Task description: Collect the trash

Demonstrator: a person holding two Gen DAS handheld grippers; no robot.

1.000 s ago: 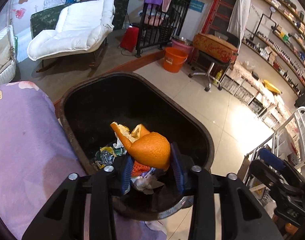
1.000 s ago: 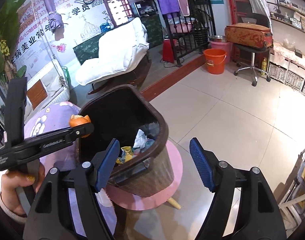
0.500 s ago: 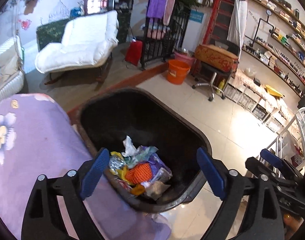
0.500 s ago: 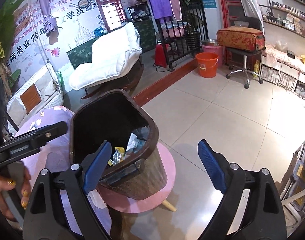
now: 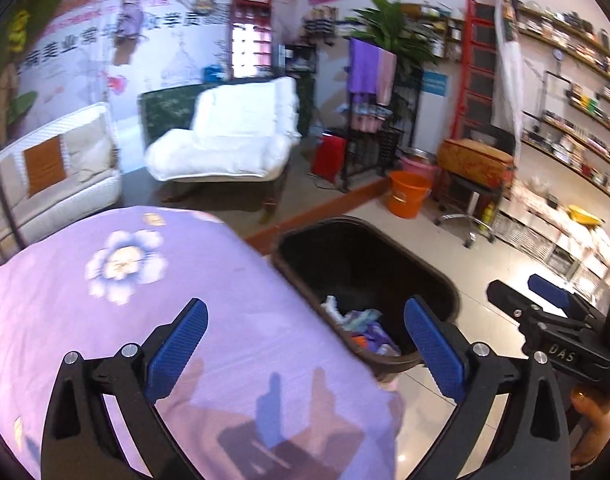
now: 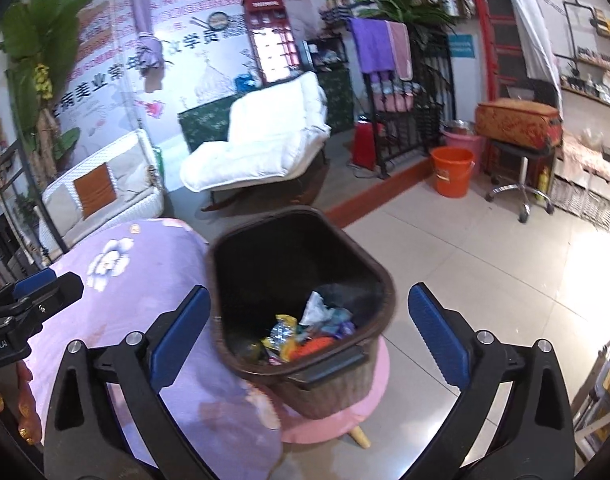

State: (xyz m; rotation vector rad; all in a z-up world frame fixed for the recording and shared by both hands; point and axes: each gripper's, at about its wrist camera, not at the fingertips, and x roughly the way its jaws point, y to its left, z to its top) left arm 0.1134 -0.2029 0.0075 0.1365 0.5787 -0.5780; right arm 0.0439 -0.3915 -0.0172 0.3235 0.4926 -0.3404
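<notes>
A dark brown trash bin [image 6: 387, 284] stands on a pink stool [image 6: 369, 400], with wrappers and an orange scrap [image 6: 317, 345] inside it. My right gripper [image 6: 309, 300] hovers over the bin's near side with its jaws opening and nothing between them. My left gripper [image 5: 305, 320] hangs above the flowered purple cloth [image 5: 145, 300] beside the bin [image 5: 369, 225]. Its jaws are opening too, and they are empty. The trash [image 5: 361, 322] shows just past its right finger. Each gripper appears at the edge of the other's view: the right [image 5: 545, 292], the left [image 6: 37, 284].
A white lounge chair [image 5: 233, 140] and a white sofa [image 5: 61, 176] stand behind the cloth. An orange bucket [image 6: 451, 172], a wheeled stool [image 6: 517, 160] and shelves line the right side. Tiled floor [image 6: 485, 260] spreads right of the bin. A hand [image 6: 25, 420] grips the left tool.
The orange peel that my left gripper held over the bin is gone from its jaws, which spread wide. That gripper drew back up over the purple cloth. My right jaws widened and rose slightly.
</notes>
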